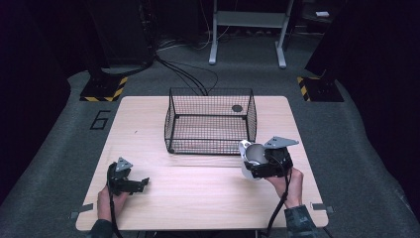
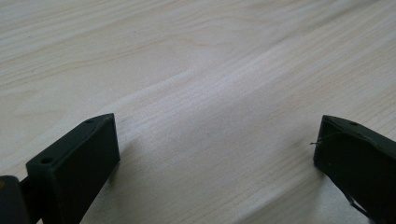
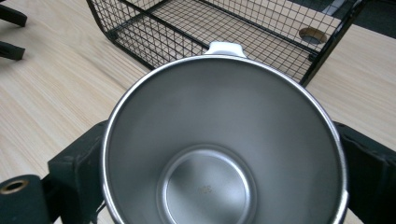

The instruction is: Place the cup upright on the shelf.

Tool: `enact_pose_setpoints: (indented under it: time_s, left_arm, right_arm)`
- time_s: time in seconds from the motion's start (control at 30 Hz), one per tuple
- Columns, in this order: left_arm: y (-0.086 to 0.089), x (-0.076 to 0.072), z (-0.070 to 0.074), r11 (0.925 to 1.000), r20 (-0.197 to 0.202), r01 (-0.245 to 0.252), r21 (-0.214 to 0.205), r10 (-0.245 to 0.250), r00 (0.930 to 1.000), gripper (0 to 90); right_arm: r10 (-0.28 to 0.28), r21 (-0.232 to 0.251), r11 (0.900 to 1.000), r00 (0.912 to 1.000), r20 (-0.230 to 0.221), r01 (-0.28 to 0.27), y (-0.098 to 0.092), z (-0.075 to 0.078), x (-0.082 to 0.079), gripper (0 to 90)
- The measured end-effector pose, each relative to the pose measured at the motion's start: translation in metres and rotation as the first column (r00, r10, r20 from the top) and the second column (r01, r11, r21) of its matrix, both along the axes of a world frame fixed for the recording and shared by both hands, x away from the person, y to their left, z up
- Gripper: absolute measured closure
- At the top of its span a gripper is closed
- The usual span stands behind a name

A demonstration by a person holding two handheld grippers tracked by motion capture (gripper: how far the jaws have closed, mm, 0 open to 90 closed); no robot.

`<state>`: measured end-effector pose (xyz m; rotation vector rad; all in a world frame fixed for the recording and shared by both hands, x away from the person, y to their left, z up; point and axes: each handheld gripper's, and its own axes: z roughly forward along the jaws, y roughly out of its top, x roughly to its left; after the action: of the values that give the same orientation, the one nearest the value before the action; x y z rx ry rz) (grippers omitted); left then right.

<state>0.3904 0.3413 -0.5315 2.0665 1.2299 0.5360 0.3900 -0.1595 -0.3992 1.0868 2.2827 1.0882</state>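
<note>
A steel cup [image 3: 219, 154] with a white rim tab is clamped between the jaws of my right gripper [image 1: 261, 161], its mouth facing the camera. In the high view the cup [image 1: 252, 154] is held just off the front right corner of the black wire basket [image 1: 210, 120]. The basket [image 3: 224, 28] stands open-topped at the table's middle back. My left gripper [image 1: 138, 183] rests low over the wood at the front left. Its jaws stand wide apart with bare table between them, and the left gripper [image 2: 215, 154] holds nothing.
The light wooden table [image 1: 198, 198] has a round cable hole [image 1: 237, 108] under the basket's far right. Black cables [image 1: 188, 74] run over the grey floor behind, past a white stand [image 1: 247, 29] and striped bases.
</note>
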Motion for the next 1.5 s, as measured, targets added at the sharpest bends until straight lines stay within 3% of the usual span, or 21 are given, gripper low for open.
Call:
enact_pose_setpoints:
  time_s: [0.6, 1.5]
  left_arm:
    - [0.0, 0.0, 0.0, 1.0, -0.005, 0.004, 0.0, -0.004, 1.0, 0.1]
    - [0.0, 0.0, 0.0, 1.0, -0.005, 0.003, 0.002, -0.003, 1.0, 0.1]
  right_arm:
    - [0.048, 0.027, 0.9985, 0.9988, 0.013, -0.048, 0.017, 0.023, 0.012, 5.7]
    - [0.1, 0.019, 0.9947, 0.9942, 0.041, -0.101, 0.039, 0.06, 0.042, 5.7]
